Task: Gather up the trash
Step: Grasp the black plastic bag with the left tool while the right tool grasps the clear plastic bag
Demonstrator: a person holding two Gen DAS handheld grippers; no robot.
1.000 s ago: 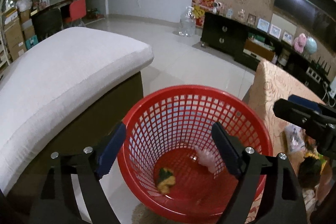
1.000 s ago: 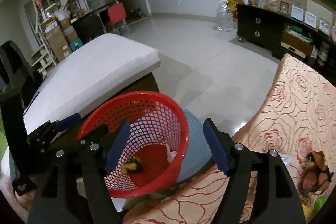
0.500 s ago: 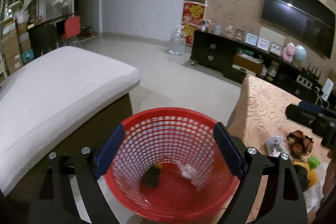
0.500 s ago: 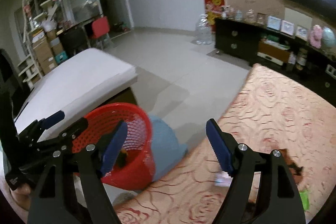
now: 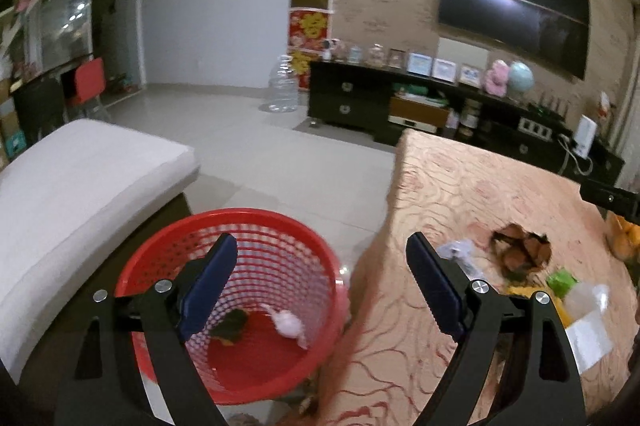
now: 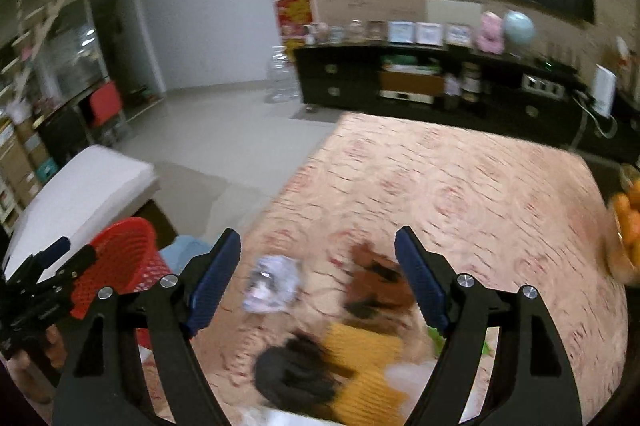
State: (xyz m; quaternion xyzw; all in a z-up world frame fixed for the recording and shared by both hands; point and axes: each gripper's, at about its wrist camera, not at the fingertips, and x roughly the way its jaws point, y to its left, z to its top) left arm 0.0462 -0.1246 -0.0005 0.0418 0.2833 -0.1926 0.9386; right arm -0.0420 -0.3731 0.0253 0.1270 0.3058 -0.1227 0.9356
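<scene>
A red mesh basket (image 5: 168, 266) stands on the floor beside the table, with a white crumpled wad (image 5: 287, 322) and a dark green scrap (image 5: 232, 322) inside. My left gripper (image 5: 322, 286) is open and empty above the basket's right rim. My right gripper (image 6: 318, 280) is open and empty above the trash on the table: a crumpled clear wrapper (image 6: 272, 282), a brown peel (image 6: 378, 286), yellow banana peel (image 6: 360, 358) with a dark blackened part (image 6: 296, 370). The basket also shows in the right wrist view (image 6: 120, 262).
The table carries a pink rose-patterned cloth (image 6: 460, 186). A white-cushioned bench (image 5: 72, 186) stands left of the basket. Oranges (image 6: 628, 218) sit at the table's right edge. A dark TV cabinet (image 5: 400, 106) lines the far wall. A blue item (image 6: 180, 254) lies behind the basket.
Both grippers have swung right, away from the basket toward the table. The right gripper now hangs over the trash pile. Both stay open and empty.
</scene>
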